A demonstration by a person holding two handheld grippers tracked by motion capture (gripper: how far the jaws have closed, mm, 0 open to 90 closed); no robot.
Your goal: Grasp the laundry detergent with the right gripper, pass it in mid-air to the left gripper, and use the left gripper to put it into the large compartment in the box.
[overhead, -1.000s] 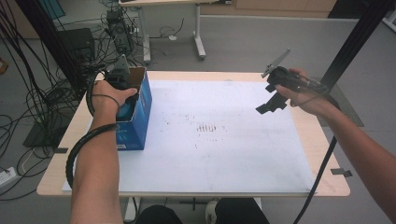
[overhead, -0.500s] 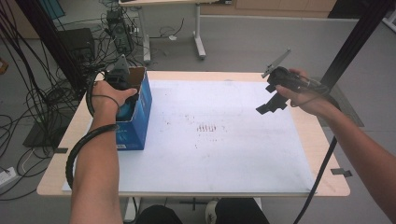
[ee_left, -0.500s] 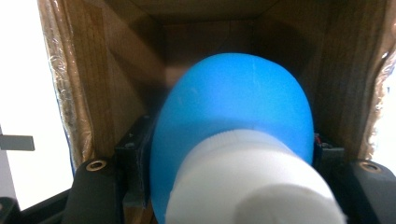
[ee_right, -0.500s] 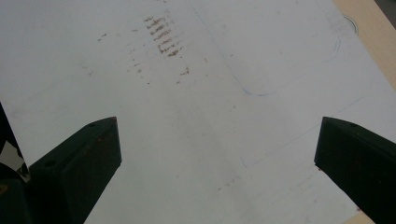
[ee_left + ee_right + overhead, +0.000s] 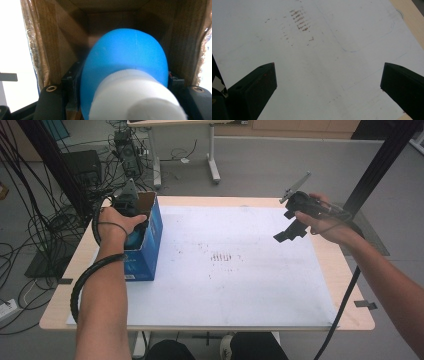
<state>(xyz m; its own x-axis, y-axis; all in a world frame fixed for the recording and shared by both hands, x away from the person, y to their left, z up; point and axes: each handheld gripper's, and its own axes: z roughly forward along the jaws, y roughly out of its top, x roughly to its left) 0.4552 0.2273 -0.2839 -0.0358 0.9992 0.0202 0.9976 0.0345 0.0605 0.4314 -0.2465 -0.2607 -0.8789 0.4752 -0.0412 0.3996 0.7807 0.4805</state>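
My left hand-held gripper (image 5: 117, 100) sits clamped on the blue bottle (image 5: 125, 65) inside the cardboard box (image 5: 150, 227); smooth, rounded plastic, probably light and slippery, so I grip the shoulder below its white cap (image 5: 135, 97); right hand-held gripper (image 5: 327, 82) gapes empty.

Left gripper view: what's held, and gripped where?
The left hand-held gripper is shut on a blue bottle with a white cap, clamped across the body's sides just behind the cap, inside the cardboard box.
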